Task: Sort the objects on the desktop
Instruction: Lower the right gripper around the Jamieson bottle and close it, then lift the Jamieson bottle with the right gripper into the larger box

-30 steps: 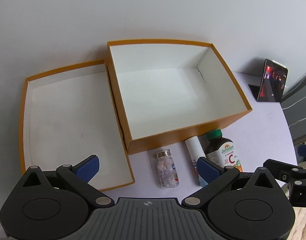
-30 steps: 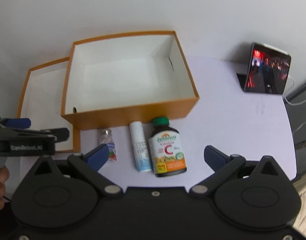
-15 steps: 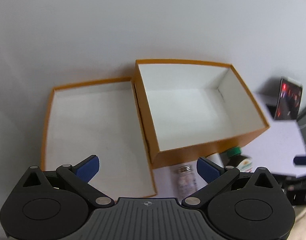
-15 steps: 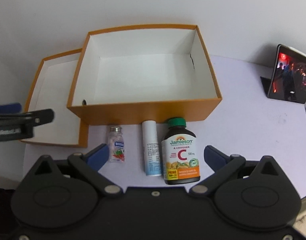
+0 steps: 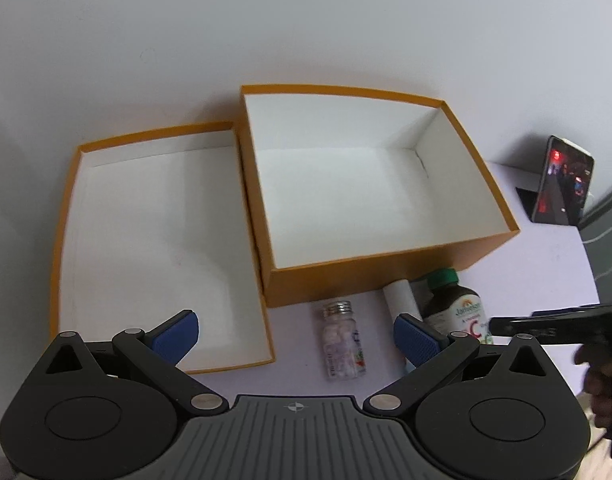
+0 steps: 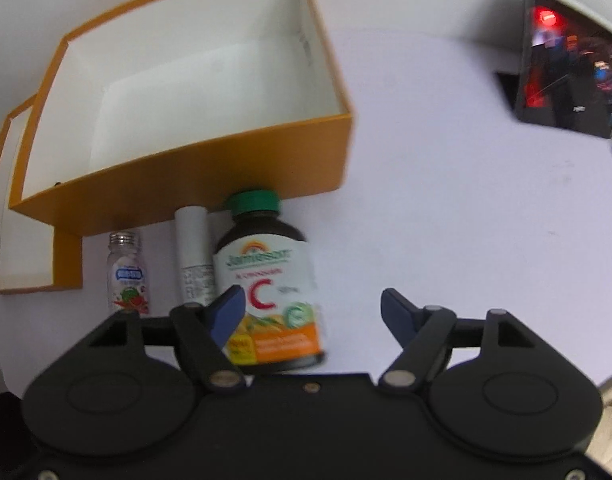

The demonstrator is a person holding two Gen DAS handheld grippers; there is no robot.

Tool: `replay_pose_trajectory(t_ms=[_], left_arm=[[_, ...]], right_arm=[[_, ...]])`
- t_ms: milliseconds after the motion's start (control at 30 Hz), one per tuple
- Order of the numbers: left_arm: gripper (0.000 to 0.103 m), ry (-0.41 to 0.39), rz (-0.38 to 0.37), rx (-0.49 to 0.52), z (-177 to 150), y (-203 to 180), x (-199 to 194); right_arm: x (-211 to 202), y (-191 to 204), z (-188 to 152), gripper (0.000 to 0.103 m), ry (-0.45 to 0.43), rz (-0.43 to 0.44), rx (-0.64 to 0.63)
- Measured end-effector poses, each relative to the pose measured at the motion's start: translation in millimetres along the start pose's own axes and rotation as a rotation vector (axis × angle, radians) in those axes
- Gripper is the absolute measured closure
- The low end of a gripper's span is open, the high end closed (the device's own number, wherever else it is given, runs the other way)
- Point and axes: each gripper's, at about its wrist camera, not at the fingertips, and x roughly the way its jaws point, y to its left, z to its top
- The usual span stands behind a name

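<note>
Three items lie in a row in front of the open orange box (image 6: pixel 194 176) (image 5: pixel 365 264): a small clear pill bottle (image 6: pixel 126 276) (image 5: pixel 341 344), a white tube (image 6: pixel 192 240) (image 5: pixel 397 294) and a dark vitamin C bottle (image 6: pixel 266 272) (image 5: pixel 451 300) with a green cap. My right gripper (image 6: pixel 311 310) hangs just over the vitamin C bottle. Its jaws are closing, with the left pad over the label and the right pad clear of the bottle. My left gripper (image 5: pixel 296 336) is open and empty, near the lid's front edge and the pill bottle.
The box's shallow orange lid (image 5: pixel 66 240) (image 6: pixel 68 256) lies open side up to the left, touching the box. A phone on a stand (image 6: pixel 565 64) (image 5: pixel 561 184) is at the back right. The table's edge (image 6: pixel 609 376) runs close on the right.
The right gripper has come down close over the vitamin C bottle and its jaws have narrowed. The left gripper's view swung a little and came back; it stays open.
</note>
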Motion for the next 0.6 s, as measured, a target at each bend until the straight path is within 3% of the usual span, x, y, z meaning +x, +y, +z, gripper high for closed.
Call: replay_pose_trajectory(t_ms=[67,167,233,333,467,600], left_arm=[[0.000,0.005,-0.004,-0.013,-1,2,0],[0.000,0.004,0.004,-0.012,-3,4,0],[0.000,-0.006,0.016,-0.020,-4,5,-2],[0.000,0.005,0.015,-0.064,-6,6,0],[0.000,0.023,0.023,-0.045,-9,-3,3],[0.000,0.009,0.061,-0.039,-9,-14,-3]], right_arm=[[16,5,4,0.025,0.035,0.003,-0.005],[34,10,7,0.014,0.071,0.017,-0.036],[44,10,7,0.024,0.105,0.036,-0.051],[57,14,6,0.030,0.153,0.022,-0.108],[59,15,1,0.031,0.168,0.011,-0.138],[36,2,-6,0.032,0.124,0.034,-0.147]])
